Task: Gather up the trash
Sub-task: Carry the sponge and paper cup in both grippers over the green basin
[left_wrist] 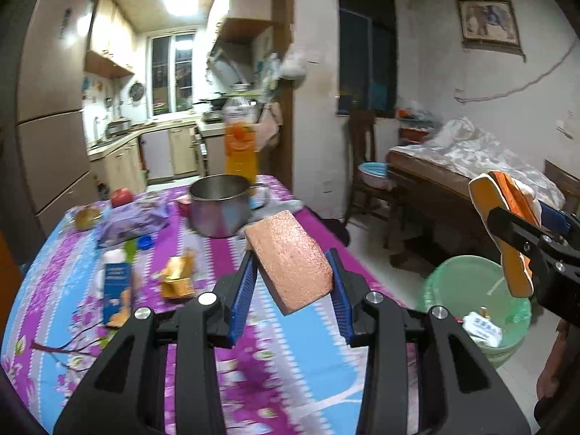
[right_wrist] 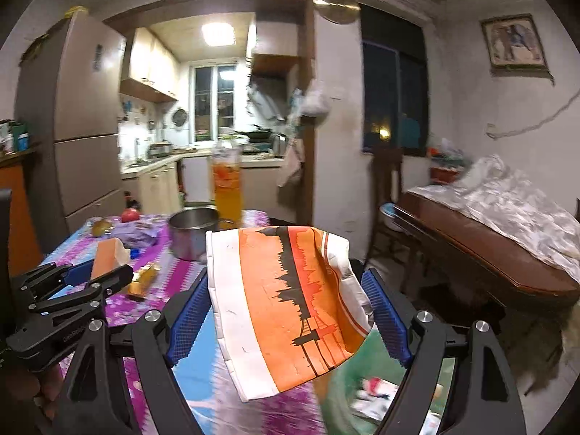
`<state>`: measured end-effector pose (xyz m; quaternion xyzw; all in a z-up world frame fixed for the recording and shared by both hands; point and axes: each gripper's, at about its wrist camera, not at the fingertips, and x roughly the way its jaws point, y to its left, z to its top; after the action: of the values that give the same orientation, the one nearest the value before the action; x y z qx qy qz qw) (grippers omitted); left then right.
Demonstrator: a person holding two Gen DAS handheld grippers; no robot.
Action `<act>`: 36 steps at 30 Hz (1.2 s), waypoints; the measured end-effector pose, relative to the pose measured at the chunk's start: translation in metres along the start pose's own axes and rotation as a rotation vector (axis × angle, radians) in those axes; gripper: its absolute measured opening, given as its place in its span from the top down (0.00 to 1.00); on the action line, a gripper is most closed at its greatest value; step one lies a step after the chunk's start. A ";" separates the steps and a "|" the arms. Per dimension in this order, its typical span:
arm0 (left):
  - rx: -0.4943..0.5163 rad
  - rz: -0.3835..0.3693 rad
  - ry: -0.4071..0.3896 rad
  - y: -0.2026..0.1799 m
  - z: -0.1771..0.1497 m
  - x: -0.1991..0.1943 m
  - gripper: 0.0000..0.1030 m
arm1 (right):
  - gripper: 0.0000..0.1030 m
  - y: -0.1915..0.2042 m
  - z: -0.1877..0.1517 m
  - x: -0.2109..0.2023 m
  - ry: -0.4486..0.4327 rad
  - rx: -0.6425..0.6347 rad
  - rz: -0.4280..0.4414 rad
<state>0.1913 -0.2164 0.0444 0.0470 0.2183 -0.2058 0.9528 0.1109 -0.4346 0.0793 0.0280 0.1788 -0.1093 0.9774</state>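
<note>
While no writing reads clearly, the left gripper (left_wrist: pixel 291 272) pinches a pinkish sponge block (left_wrist: pixel 290 261) above the table (left_wrist: pixel 308 362), its long axis pointing away; the right gripper (right_wrist: pixel 286 311) clamps an orange-and-white wrapper (right_wrist: pixel 282 304) near the green bin (left_wrist: pixel 475 304).

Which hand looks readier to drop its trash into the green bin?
Probably the right. Its gripper holds the orange-and-white bag almost above the green bin, while the left gripper, shut on a pinkish sponge, is over the floral tablecloth.
</note>
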 end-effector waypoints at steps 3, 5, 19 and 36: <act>0.027 -0.054 0.007 -0.028 0.004 0.007 0.64 | 0.20 -0.033 -0.004 -0.003 0.038 0.019 -0.049; 0.047 -0.092 0.018 -0.047 0.007 0.014 0.64 | 0.20 -0.059 -0.008 -0.006 0.069 0.039 -0.080; 0.183 -0.334 0.220 -0.169 0.002 0.083 0.64 | 0.20 -0.206 -0.051 0.035 0.373 0.149 -0.177; 0.222 -0.412 0.413 -0.212 -0.025 0.131 0.64 | 0.20 -0.256 -0.078 0.088 0.555 0.190 -0.162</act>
<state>0.2012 -0.4537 -0.0345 0.1464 0.3885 -0.4031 0.8156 0.1074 -0.6946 -0.0286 0.1338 0.4296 -0.1915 0.8723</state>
